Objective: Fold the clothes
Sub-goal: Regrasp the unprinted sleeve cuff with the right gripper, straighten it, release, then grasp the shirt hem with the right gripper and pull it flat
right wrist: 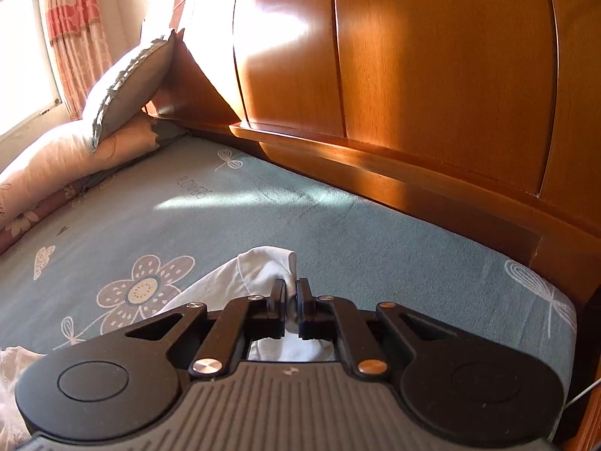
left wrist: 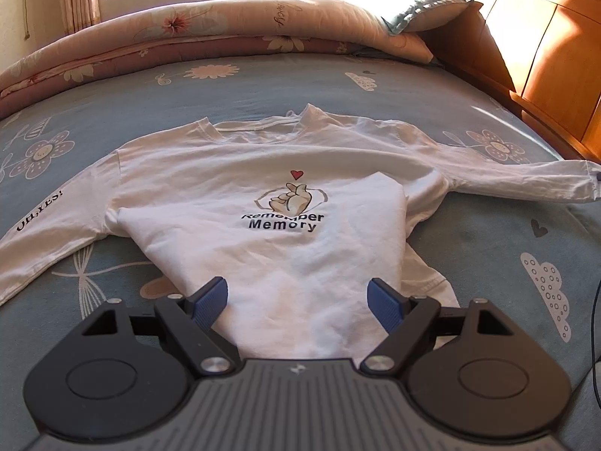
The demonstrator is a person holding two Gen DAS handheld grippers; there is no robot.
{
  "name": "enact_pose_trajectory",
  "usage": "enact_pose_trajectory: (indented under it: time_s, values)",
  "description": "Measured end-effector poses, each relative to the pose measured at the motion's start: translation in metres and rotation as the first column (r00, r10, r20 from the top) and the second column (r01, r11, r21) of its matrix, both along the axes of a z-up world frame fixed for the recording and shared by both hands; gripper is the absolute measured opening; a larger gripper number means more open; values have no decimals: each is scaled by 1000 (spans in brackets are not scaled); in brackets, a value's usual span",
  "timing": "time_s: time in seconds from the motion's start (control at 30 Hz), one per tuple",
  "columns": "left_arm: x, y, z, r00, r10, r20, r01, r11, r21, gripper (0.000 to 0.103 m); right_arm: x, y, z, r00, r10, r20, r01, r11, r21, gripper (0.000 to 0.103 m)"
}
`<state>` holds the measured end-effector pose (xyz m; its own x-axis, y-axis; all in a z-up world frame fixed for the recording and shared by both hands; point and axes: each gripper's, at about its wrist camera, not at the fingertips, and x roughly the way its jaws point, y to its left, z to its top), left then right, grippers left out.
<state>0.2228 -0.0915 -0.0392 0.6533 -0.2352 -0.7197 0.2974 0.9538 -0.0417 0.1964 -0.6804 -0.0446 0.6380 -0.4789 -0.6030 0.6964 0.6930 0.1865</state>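
Note:
A white long-sleeved shirt [left wrist: 240, 173] with a finger-heart print and "Remember Memory" lies face up on the bed, both sleeves spread out sideways. Its lower part is folded up over the chest. My left gripper [left wrist: 298, 297] hovers open over the folded hem, blue pads wide apart, nothing between them. In the right wrist view my right gripper [right wrist: 292, 289] is shut on the cuff end of the shirt's sleeve [right wrist: 263, 267], whose white cloth bunches out past the fingertips, just above the sheet.
The bed sheet [left wrist: 488, 233] is blue-grey with flowers and clouds. A rolled pink quilt [left wrist: 188, 34] and a pillow [left wrist: 424, 11] lie along the far side. A wooden headboard [right wrist: 432, 75] rises close on the right. A dark cable [left wrist: 595, 330] hangs at the right edge.

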Motion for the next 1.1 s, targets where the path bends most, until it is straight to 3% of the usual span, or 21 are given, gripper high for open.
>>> enact_pose_trajectory:
  time_s: [0.1, 0.27, 0.53, 0.73, 0.9, 1.1]
  values:
    - [-1, 0, 2, 1000, -4, 3, 4, 1000, 6, 82, 9, 1, -23, 996, -33, -82, 33, 999, 0, 10]
    - [-2, 5, 4, 1000, 1, 6, -1, 1000, 14, 82, 12, 15, -34, 987, -6, -159, 3, 1000, -19, 15]
    - [-8, 12, 8, 1000, 8, 14, -8, 1000, -7, 82, 8, 40, -3, 990, 46, -132, -52, 997, -50, 29]
    - [-15, 28, 13, 999, 36, 0, -36, 999, -40, 82, 10, 100, 11, 965, 247, -83, -245, 969, 38, 34]
    - [-22, 42, 18, 998, 64, -13, -65, 995, -74, 82, 20, 178, 11, 880, 474, -17, -465, 870, 163, 38]
    - [-37, 58, 19, 996, 91, -19, -93, 992, -81, 83, 20, 287, -11, 710, 704, 16, -680, 681, 270, 38]
